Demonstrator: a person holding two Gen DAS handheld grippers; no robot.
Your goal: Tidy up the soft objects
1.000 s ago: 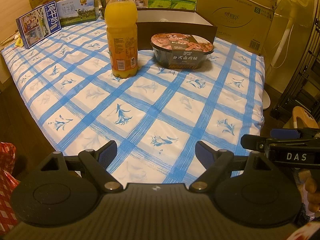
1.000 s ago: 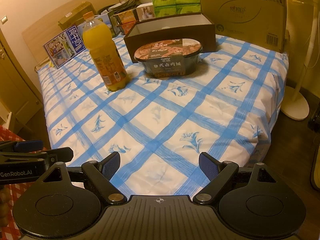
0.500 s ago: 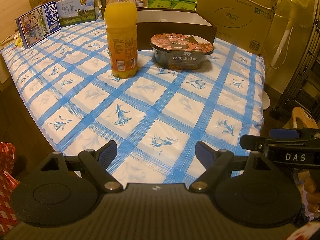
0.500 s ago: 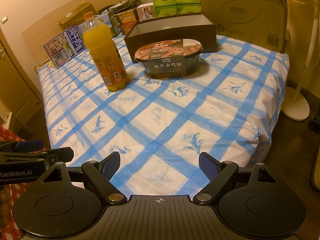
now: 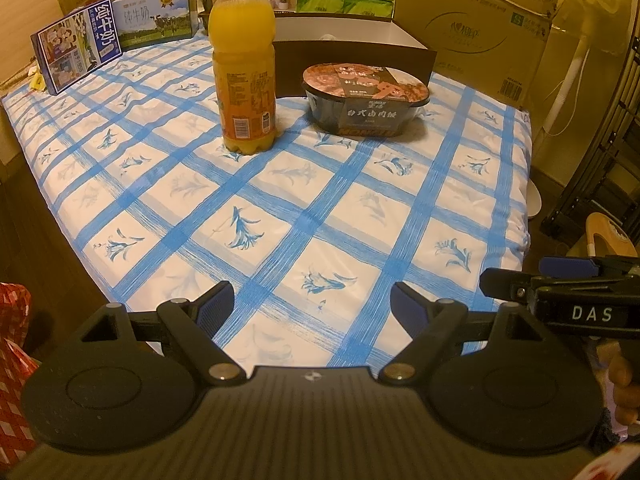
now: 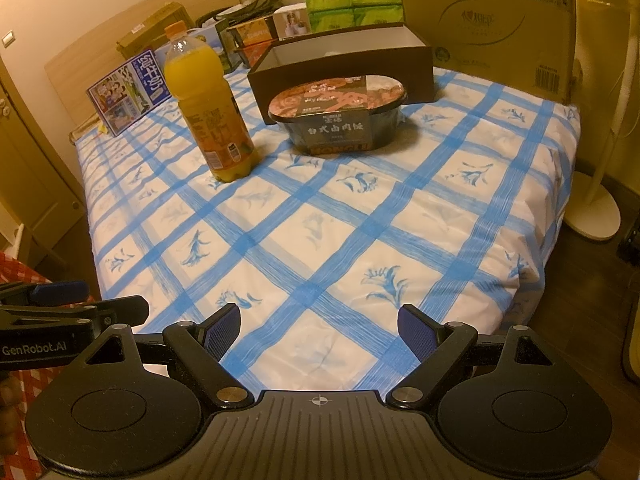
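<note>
The bed point(image 5: 420, 184) filled most of both views, its blue-checked sheet running from the lower middle up to the clutter at the top. A big carton point(image 5: 480, 20) stood at the upper right of the left view, touching the bed's far edge. In front of it, at upper centre, sat an open dark box point(image 6: 340, 68), white inside. The juice bottle point(image 5: 244, 64) stood upright left of centre, well apart from my tools. Just right of it, touching the box's front wall in the left view, lay the sealed meal bowl point(image 5: 364, 100). A blue milk carton point(image 5: 76, 56) leaned at the upper left, and green tissue packs point(image 6: 352, 2) were stacked at the top.

My left gripper point(image 5: 312, 308) hung low in its view over the bed's near edge, fingers spread wide with nothing between them. My right gripper point(image 6: 320, 334) was the same, spread and empty, over the sheet. Each tool showed at the other's lower corner.
</note>
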